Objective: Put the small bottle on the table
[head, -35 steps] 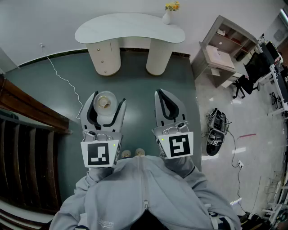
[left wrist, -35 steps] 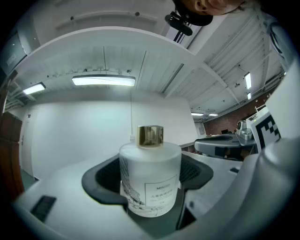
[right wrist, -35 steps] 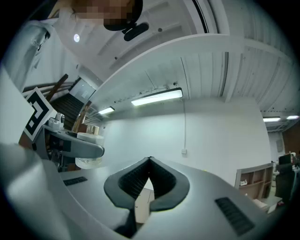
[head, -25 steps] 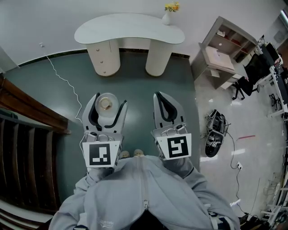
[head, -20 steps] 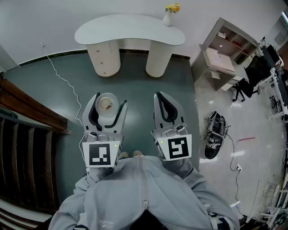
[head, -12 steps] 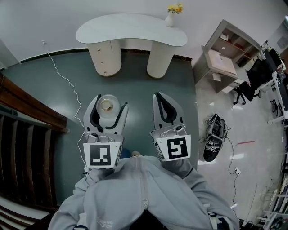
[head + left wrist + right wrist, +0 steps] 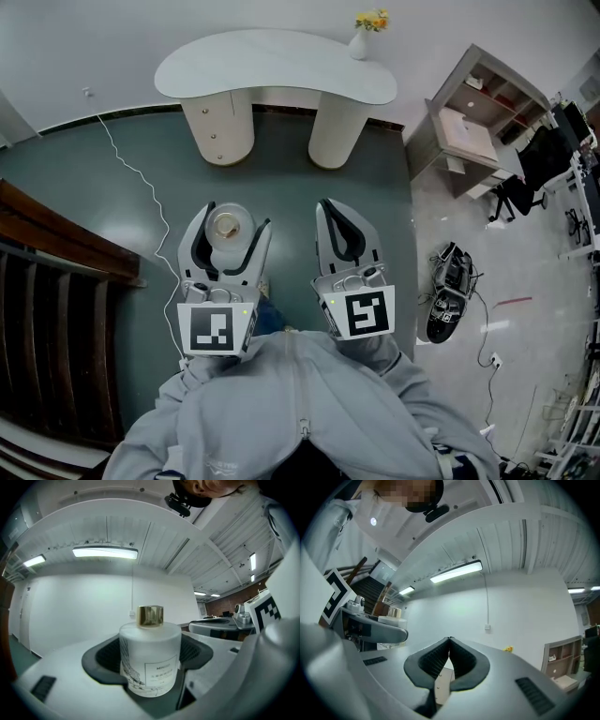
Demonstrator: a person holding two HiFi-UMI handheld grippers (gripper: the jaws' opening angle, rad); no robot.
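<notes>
- The dark green floor [image 7: 281,197] fills most of the head view below me, and it gives way to pale glossy tiles on my right.
- The table [image 7: 272,61] stands ahead of me against the white wall. It has a white curved top on two rounded pedestals.
- A wooden shelf unit [image 7: 473,117] stands to the right of the table, on the tiled part.
- My grey jacket [image 7: 300,412] covers the bottom of the head view, with both sleeves reaching forward to the grippers.
- My left gripper [image 7: 232,223] is held out over the green floor, well short of the table. Its jaws are spread just wide enough to pinch the small bottle, with a dark ribbed pad against each side of it.
- My right gripper [image 7: 325,204] is beside it at about the same height. Its jaws are pressed together at the tips, with nothing between them.
- The small bottle [image 7: 150,660] stands upright in my left gripper. It is round, frosted white and labelled on the front, and it is well apart from the table.
- A white vase with yellow flowers [image 7: 360,41] stands on the right end of the table.
- The bottle's gold cap [image 7: 150,616] points up.
</notes>
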